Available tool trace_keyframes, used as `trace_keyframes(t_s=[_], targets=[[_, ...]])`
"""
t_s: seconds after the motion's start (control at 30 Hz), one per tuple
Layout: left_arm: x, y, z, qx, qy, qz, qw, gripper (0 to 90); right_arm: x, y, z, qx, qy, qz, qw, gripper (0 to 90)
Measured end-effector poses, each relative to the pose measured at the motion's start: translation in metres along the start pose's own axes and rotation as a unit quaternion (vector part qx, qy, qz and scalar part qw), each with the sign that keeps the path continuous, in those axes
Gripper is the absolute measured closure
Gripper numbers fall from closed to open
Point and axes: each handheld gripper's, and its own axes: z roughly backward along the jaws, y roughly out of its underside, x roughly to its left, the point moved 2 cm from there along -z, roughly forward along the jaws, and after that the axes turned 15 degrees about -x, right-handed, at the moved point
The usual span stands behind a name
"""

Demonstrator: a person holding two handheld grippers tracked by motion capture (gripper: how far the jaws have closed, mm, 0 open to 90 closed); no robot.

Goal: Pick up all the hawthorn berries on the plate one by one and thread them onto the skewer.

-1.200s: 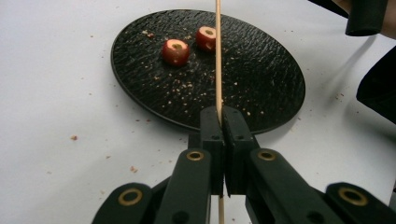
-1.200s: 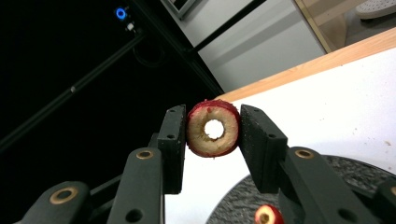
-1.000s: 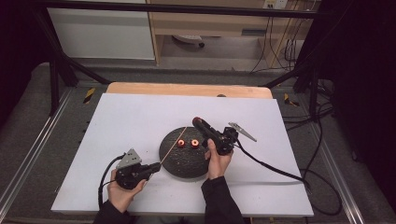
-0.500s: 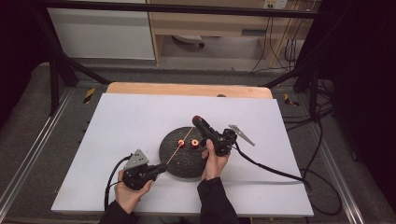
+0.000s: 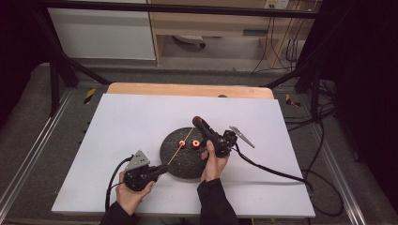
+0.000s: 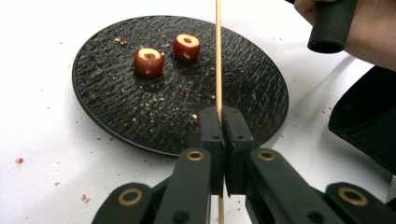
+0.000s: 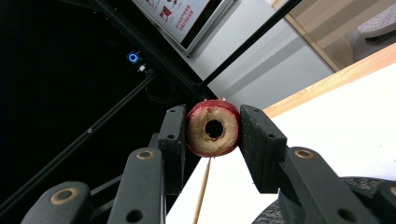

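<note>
In the high view, a white tabletop carries a round black plate near its middle. Two small red fruit pieces with cored centres lie on the far part of the plate, close together but apart. The left claw, held in the person's left hand at the plate's near left edge, is clamped on a thin wooden skewer that slants up and away over the plate toward the right claw. The right hand rests at the plate's right edge, and its claw points up and away, with something red at the tip.

In the left gripper view, the jaws stand closed on the skewer, which runs straight up between them, out over the plate. The two fruit pieces sit to the left of the skewer on the plate, with crumbs scattered around them. The right hand shows at the top right.

In the right gripper view, the jaws pinch a cored red fruit ring from both sides, its hole facing the camera. The skewer rises from below, its upper end close under the ring; whether they touch I cannot tell.
</note>
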Motion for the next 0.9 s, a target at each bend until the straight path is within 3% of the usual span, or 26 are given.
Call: trace_keyframes(t_s=[0.47,0.63,0.9], targets=[[-0.008,-0.005,-0.012,-0.025,-0.016,0.035,0.9989,88.3,-0.002,0.004,-0.001,-0.003,0.0,-0.016,0.9999,63.2],[-0.01,-0.012,-0.02,-0.029,-0.025,0.039,0.9985,88.2,-0.003,0.007,0.0,0.001,0.001,-0.019,0.9998,63.3],[-0.01,-0.019,-0.031,-0.031,-0.023,0.041,0.9984,88.4,-0.001,0.008,0.002,0.003,-0.002,-0.016,0.9999,63.4]])
